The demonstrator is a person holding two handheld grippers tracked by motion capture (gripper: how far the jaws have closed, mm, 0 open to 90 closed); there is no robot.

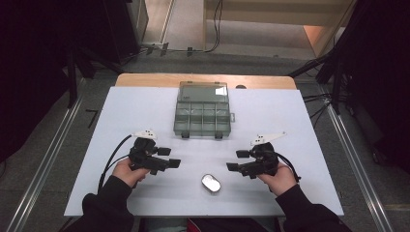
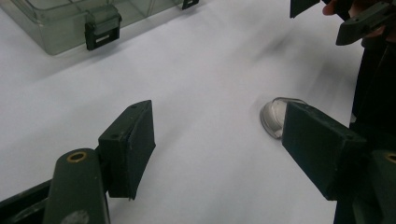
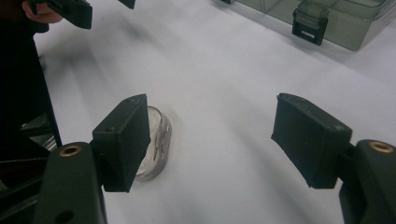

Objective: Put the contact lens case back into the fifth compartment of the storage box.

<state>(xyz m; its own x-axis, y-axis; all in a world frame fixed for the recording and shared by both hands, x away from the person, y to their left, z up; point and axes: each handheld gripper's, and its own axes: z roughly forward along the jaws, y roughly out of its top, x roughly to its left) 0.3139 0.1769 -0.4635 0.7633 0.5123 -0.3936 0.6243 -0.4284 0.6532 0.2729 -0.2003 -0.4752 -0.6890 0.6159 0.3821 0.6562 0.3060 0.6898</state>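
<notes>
Both claws, left claw (image 1: pixel 169 157) and right claw (image 1: pixel 238 160), hover wide and empty over the white tabletop (image 1: pixel 290 116). Between them lies a small shiny oval tin (image 1: pixel 211 183), likely light, rigid, slippery; its long sides look best to pinch.

high cam overhead; 2 gripper cams close, share tin (image 2: pixel 273 116).
</notes>
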